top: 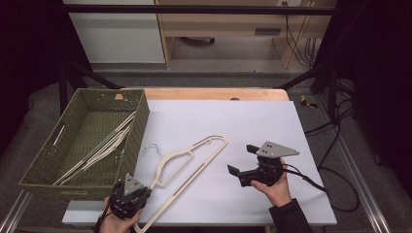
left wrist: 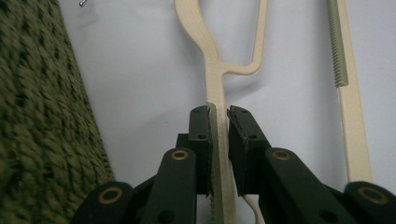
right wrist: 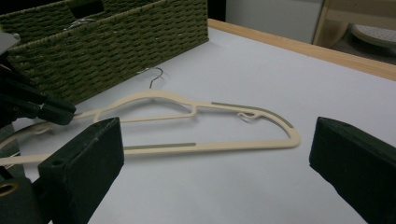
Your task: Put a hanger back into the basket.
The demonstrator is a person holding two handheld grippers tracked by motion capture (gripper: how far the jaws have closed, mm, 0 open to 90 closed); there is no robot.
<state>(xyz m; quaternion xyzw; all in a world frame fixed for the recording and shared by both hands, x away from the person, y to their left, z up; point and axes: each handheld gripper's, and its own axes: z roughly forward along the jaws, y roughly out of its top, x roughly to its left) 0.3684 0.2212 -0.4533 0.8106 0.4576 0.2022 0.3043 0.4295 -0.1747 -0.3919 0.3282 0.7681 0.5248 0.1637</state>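
A cream plastic hanger [top: 170, 158] with a metal hook lies flat on the white table top [top: 233, 121], running from the front left toward the middle. At the table's front left corner, my left gripper [top: 143, 190] is shut on one shoulder arm of the hanger. In the left gripper view the two black pads [left wrist: 201, 126] press on that cream arm [left wrist: 205, 42] from both sides. My right gripper [top: 241, 159] hovers to the right of the hanger with its jaws wide open and nothing between them. Seen from it, the hanger [right wrist: 210, 145] lies just ahead of the jaws.
A green woven basket [top: 138, 126] stands at the table's left, with several cream hangers [top: 97, 150] lying in it. Its wall rises close beside my left gripper [left wrist: 42, 140]. A wooden edge [top: 214, 93] runs along the table's far side. Cables lie on the floor at the right.
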